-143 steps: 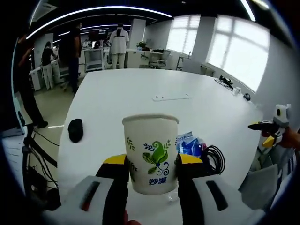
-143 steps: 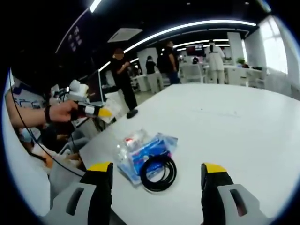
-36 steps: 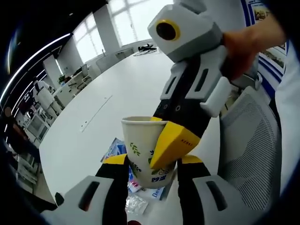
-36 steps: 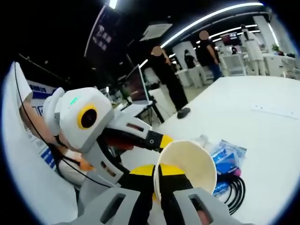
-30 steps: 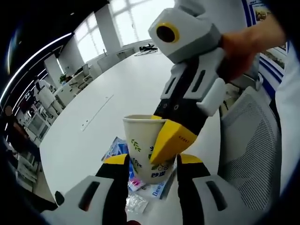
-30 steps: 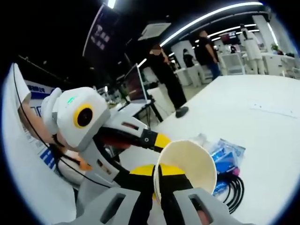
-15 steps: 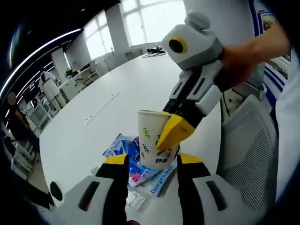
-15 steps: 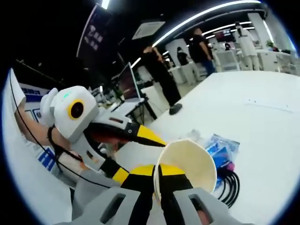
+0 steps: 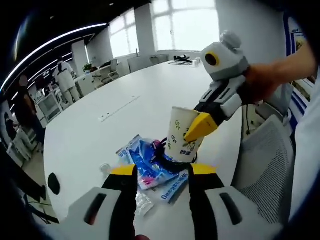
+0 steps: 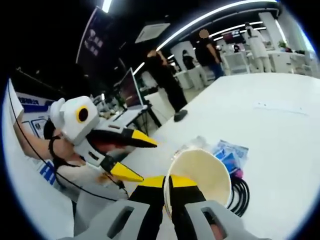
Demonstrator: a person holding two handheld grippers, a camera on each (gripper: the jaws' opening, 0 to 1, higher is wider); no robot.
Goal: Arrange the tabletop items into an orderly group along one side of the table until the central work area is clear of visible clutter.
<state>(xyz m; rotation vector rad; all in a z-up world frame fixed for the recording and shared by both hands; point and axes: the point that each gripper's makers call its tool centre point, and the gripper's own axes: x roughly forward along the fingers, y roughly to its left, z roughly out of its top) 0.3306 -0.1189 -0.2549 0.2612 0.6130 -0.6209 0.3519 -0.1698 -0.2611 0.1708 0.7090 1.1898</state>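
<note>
A white paper cup (image 9: 184, 134) with a green leaf print tilts over a black cable coil (image 9: 167, 159). My right gripper (image 9: 196, 129) comes in from the right, shut on the cup's rim. In the right gripper view my right gripper (image 10: 167, 186) pinches the rim of the cup (image 10: 202, 175) from close up. My left gripper (image 9: 162, 172) is open, a short way back from the cup. From the right gripper view the left gripper (image 10: 136, 156) shows at the left, jaws apart. Blue packets (image 9: 142, 159) lie beside the coil.
The white table (image 9: 115, 110) stretches far behind the pile. A black mouse (image 9: 53, 183) lies near its left edge. A mesh chair (image 9: 260, 165) stands at the right. Several people stand in the room beyond the table (image 10: 280, 115). The cable coil (image 10: 241, 192) and packets (image 10: 229, 151) lie past the cup.
My left gripper has let go of the cup and drawn back from it with its jaws open. The right gripper stays shut on the rim, holding the cup over the pile.
</note>
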